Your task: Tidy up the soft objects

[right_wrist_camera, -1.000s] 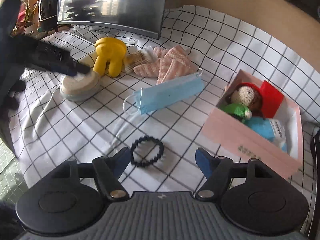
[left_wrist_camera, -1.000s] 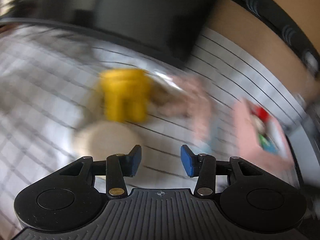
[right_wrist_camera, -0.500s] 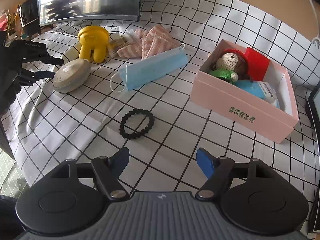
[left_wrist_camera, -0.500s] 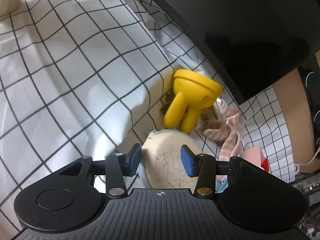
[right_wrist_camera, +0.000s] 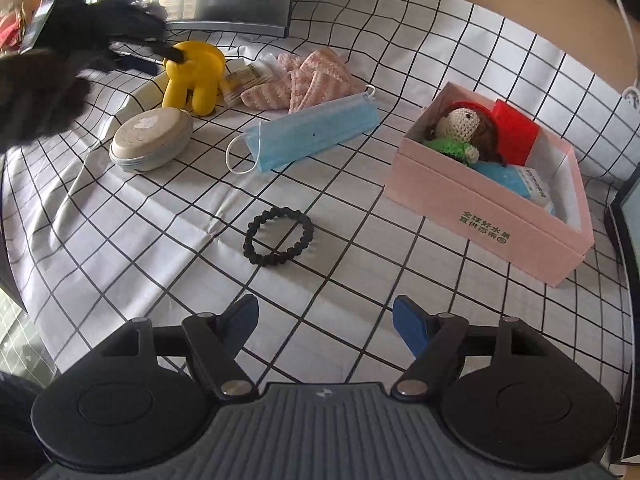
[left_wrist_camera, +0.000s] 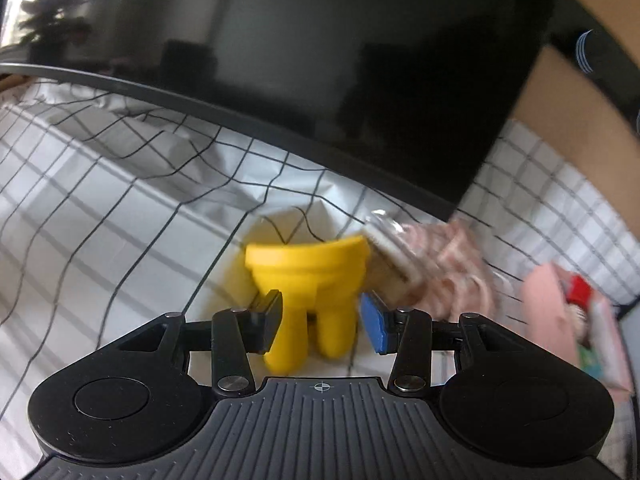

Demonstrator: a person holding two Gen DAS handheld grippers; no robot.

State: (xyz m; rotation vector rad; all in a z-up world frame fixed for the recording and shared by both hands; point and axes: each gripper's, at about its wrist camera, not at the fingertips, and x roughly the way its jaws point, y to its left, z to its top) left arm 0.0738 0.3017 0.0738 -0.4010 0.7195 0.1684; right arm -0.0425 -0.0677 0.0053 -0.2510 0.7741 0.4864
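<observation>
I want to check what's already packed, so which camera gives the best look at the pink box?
The right wrist view: the pink box sits whole and sharp there, open, with a crocheted doll and other items inside. The left wrist view catches only a blurred slice of it at the right edge.

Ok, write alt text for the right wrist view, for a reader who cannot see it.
The open right gripper hovers over a checked tablecloth, nearest a black bead bracelet. Beyond lie a blue face mask, pink cloths and a pink box holding a crocheted doll; far left, the left gripper reaches a yellow toy.
</observation>
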